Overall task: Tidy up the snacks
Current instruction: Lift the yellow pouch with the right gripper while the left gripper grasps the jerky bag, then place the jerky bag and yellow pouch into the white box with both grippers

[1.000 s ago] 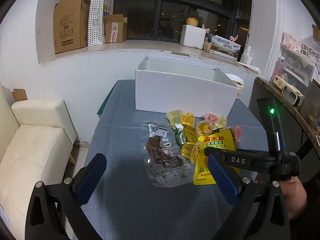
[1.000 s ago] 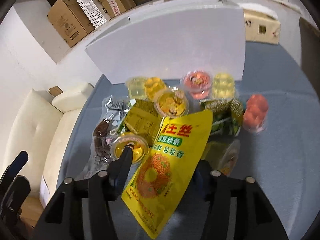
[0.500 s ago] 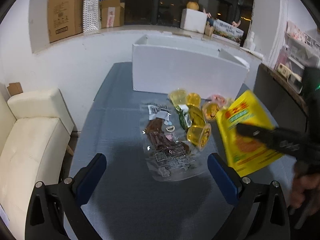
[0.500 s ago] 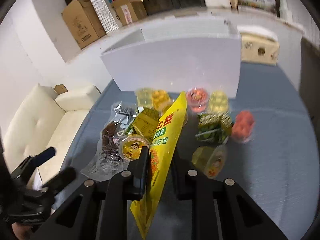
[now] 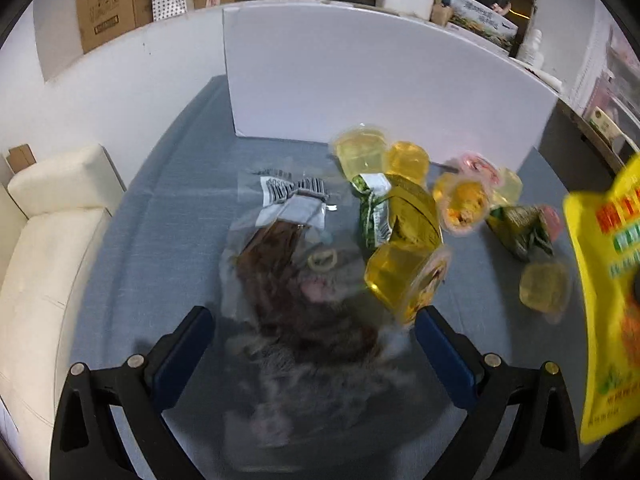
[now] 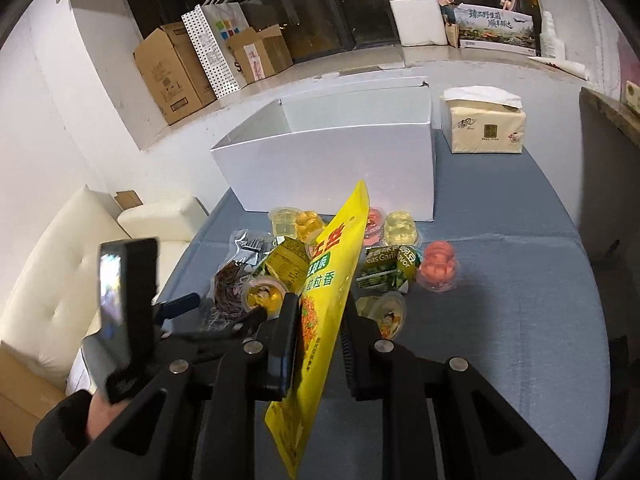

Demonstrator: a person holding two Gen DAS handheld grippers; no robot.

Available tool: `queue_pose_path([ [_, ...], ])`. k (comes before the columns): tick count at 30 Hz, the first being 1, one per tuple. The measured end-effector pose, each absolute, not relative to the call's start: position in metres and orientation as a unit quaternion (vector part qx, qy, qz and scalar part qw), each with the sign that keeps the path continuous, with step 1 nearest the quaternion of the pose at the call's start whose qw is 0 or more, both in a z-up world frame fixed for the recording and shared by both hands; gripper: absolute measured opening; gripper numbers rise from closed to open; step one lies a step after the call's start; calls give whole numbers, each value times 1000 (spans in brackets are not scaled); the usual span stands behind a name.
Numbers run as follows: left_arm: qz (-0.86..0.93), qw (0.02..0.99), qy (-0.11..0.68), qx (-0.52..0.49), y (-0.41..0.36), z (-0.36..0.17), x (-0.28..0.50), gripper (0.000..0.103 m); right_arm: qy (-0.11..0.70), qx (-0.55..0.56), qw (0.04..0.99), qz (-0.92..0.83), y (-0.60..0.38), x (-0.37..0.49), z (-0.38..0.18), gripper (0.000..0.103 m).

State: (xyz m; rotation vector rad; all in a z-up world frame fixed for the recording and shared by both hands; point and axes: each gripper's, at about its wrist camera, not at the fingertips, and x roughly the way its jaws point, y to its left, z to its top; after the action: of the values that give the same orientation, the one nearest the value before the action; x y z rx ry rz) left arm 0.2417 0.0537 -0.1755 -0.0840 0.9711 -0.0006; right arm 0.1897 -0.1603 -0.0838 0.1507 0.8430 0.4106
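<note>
The yellow snack pouch (image 6: 324,300), printed with red and green Chinese characters too partial to read in full, is hanging edge-on between the fingers of the right gripper (image 6: 320,316), which are clenching it above the blue-grey table (image 6: 520,320). At 1 o'clock from the pouch a green packet (image 6: 386,268) is showing the words "Peas Garlic Flavor". The white box (image 6: 340,168) is standing open at 12 o'clock, with a tissue pack (image 6: 486,128) bearing small brown logos at 2 o'clock. In the left wrist view the left gripper (image 5: 312,344) is tilting steeply down with its blue-padded fingers (image 5: 182,350) spread wide on either side of a clear packet of dark brown snack (image 5: 288,280), gripping nothing; the packet's white label is carrying barcodes, its print too blurred to read. A yellow jelly cup (image 5: 404,276) is lying on its side at 1 o'clock from that gripper, just beside its right finger. A dark sleeve (image 6: 60,432) is showing at 8 o'clock in the right wrist view.
</note>
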Motion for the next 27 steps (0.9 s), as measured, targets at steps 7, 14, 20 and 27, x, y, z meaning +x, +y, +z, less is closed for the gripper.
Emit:
queue_pose_path([
  [7, 22, 881, 472, -26, 64, -179, 258, 103, 410, 85, 885, 202, -167, 190, -90, 21],
  [14, 2, 889, 458, -10, 67, -176, 242, 88, 409, 87, 884, 210, -165, 189, -90, 21],
  [20, -7, 883, 470, -6, 78, -174, 235, 79, 408, 90, 882, 218, -160, 185, -90, 21],
  [27, -11, 895, 446, -12, 77, -162, 204, 78, 405, 90, 882, 224, -158, 183, -87, 21],
])
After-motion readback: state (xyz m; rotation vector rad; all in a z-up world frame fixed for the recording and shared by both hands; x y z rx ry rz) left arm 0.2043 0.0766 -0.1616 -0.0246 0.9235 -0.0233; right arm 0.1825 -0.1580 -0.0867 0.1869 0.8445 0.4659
